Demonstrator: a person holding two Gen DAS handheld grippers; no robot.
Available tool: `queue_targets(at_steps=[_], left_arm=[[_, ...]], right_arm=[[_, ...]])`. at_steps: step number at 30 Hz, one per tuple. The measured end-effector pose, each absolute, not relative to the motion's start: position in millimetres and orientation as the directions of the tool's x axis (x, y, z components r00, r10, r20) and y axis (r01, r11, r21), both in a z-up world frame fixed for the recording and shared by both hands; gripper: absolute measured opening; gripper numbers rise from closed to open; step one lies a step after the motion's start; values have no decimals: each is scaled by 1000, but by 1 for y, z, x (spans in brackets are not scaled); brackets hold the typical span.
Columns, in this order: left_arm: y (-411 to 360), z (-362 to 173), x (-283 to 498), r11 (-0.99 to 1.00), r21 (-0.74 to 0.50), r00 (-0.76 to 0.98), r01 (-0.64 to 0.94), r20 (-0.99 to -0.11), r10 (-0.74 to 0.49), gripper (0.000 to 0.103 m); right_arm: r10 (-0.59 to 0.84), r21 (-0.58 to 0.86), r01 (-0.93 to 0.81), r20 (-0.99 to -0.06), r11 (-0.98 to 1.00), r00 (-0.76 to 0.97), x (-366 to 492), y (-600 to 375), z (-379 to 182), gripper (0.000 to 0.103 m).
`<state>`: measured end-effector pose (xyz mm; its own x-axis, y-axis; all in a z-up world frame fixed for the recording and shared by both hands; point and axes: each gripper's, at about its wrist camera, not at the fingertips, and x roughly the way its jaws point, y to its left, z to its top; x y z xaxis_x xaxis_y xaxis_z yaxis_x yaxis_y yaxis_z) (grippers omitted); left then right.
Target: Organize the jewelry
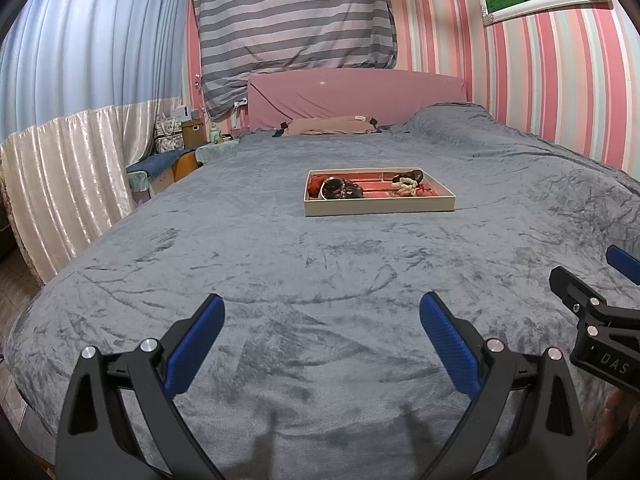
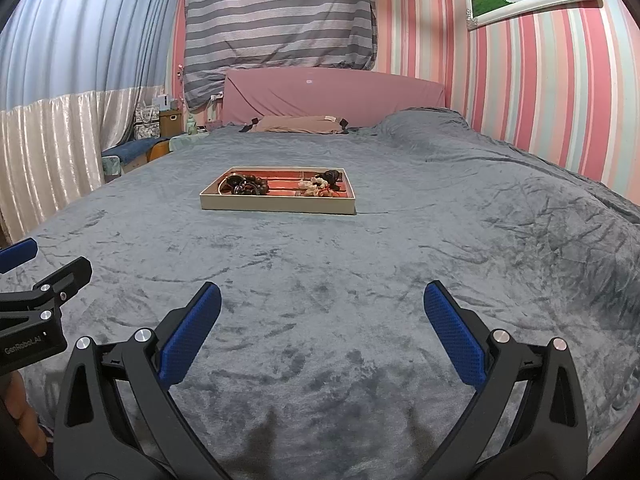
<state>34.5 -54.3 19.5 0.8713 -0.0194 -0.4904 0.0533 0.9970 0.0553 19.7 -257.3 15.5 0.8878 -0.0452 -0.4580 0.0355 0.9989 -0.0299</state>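
Observation:
A shallow cream box with a red lining (image 1: 380,205) (image 2: 276,203) lies on the grey bedspread in the middle of the bed, well ahead of both grippers. Dark bead bracelets (image 1: 340,189) (image 2: 246,185) are heaped in its left part. A cream and black bunch of jewelry (image 1: 408,182) (image 2: 320,184) sits in its right part. My left gripper (image 1: 322,312) hovers open over the near bedspread, nothing between its blue pads. Beside it on the right, my right gripper (image 2: 322,302) is open and empty too. Each gripper shows at the edge of the other's view.
The grey bedspread (image 1: 320,264) covers the whole bed. A brown pillow (image 1: 332,125) lies against the pink headboard (image 1: 356,92). Striped wall runs along the right side. Curtains and a cluttered bedside stand (image 1: 180,136) are to the left. A person's hand (image 2: 22,416) shows at the lower left.

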Motion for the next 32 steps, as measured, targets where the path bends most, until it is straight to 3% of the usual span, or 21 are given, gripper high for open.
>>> queue_targets(at_steps=[32], left_arm=[[-51,19,37,998,35,858,49,-512,-24,96]], right_arm=[[-50,-36,38,-462,999,885,22,-259,12,99]])
